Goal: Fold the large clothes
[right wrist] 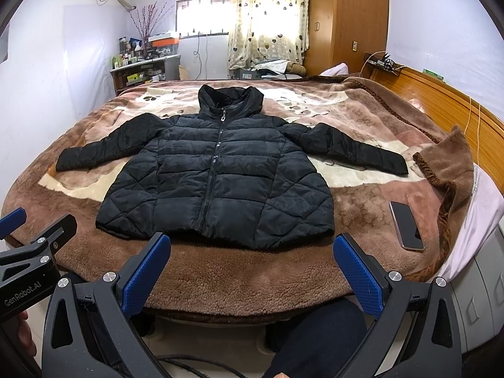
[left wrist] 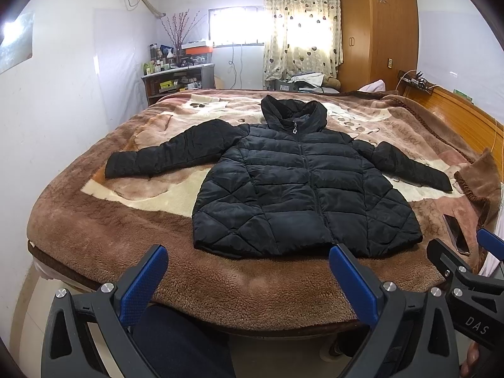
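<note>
A black quilted puffer jacket (left wrist: pixel 302 186) lies flat, zipped, sleeves spread, on the brown plush blanket (left wrist: pixel 126 236). Left gripper (left wrist: pixel 249 280) and right gripper (right wrist: pixel 252 271) hover short of its hem, jaws wide apart, empty.

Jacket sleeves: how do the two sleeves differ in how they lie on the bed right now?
The left sleeve runs out over the blanket's cream-and-tan patch, well away from the phone; the right sleeve ends nearer the phone and the blanket's turned-back corner. The left sleeve lies nearly straight; the right sleeve shows a slight bend. Both are spread flat, angled down from the jacket, untouched by either gripper.
</note>
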The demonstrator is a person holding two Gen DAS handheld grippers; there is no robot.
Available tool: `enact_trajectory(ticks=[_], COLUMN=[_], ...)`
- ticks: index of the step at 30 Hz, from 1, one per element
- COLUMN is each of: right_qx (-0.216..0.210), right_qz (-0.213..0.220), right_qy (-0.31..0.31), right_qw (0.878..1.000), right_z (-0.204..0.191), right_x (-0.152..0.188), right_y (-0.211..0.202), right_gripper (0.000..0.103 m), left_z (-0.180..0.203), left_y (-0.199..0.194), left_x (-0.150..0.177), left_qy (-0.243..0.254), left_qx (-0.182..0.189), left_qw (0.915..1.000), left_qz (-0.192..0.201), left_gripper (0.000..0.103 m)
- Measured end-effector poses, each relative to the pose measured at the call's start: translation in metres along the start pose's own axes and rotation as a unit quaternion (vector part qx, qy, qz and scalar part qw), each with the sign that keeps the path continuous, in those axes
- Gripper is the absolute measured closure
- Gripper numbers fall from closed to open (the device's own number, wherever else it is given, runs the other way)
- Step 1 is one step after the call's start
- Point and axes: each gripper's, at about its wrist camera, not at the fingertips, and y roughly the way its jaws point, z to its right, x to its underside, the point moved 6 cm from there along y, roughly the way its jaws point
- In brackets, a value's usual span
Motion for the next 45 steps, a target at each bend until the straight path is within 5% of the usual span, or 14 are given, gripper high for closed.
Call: enact_trajectory(ticks=[30, 35, 39, 42, 45], right_qx=[0.002, -0.030, -0.068, -0.144, -0.159], right_qz=[-0.014, -0.004, 0.037, 0.005, -0.010], right_qy=[-0.005, -0.004, -0.034, -0.055, -0.070], right_qw=[1.000, 1.000, 0.996, 0.988, 0.985], right_z=[-0.003, -0.013, -0.039, -0.070, -0.095], right_x=[-0.005, -0.024, -0.050, -0.067, -0.080], right_y=[0.020, 0.033, 0.045, 0.070, 0.098], right_gripper=[0.000, 0.000, 0.000, 0.000, 0.000], left_z=[-0.010, -0.026, -0.060, -0.096, -0.132], left_y=[0.027, 0.038, 0.051, 0.067, 0.083], left_x=[-0.003, -0.018, -0.036, -0.048, -0.057], left_qy=[-0.008, -0.017, -0.029, -0.056, -0.077], left_qx=[0.012, 0.047, 0.018, 0.001, -0.018], left_qw=[0.9998, 0.9988, 0.9993, 0.9983, 0.9968], left_qz=[-0.017, 0.000, 0.016, 0.016, 0.017], left_gripper=[0.000, 0.000, 0.000, 0.000, 0.000])
